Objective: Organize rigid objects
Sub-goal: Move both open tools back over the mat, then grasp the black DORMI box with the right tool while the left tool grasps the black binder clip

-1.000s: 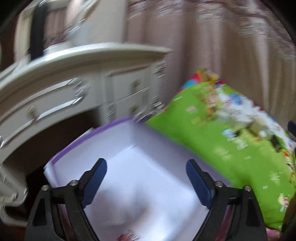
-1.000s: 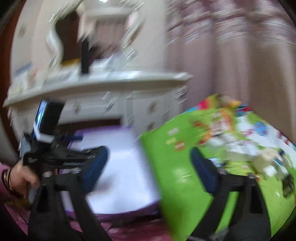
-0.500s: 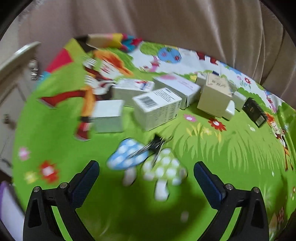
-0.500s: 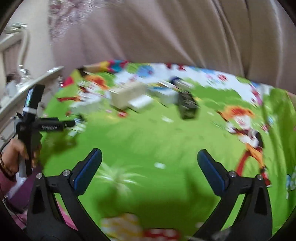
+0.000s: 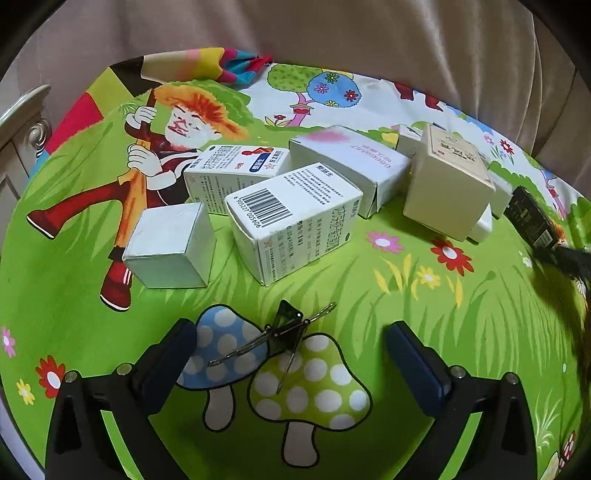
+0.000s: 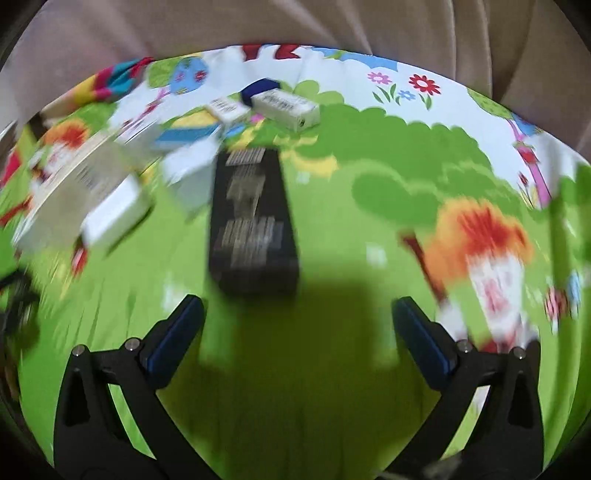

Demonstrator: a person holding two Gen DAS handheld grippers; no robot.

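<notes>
Several cardboard boxes lie on a green cartoon-printed cloth: a small white cube box, a barcode box, a red-and-blue labelled box, a pink-topped box, a cream box and a black box. A black binder clip with splayed wire handles rests just ahead of my left gripper, which is open and holds nothing. In the blurred right wrist view the black box lies straight ahead of my right gripper, open and empty.
A beige curtain hangs behind the cloth. A white dresser corner shows at the far left. White boxes lie left of the black box, and another white box lies beyond it. Bare cloth stretches to the right.
Both views swung from the white dresser and a purple-rimmed white box to the green cloth. The left view has settled over the binder clip; the right one has closed in on the black box.
</notes>
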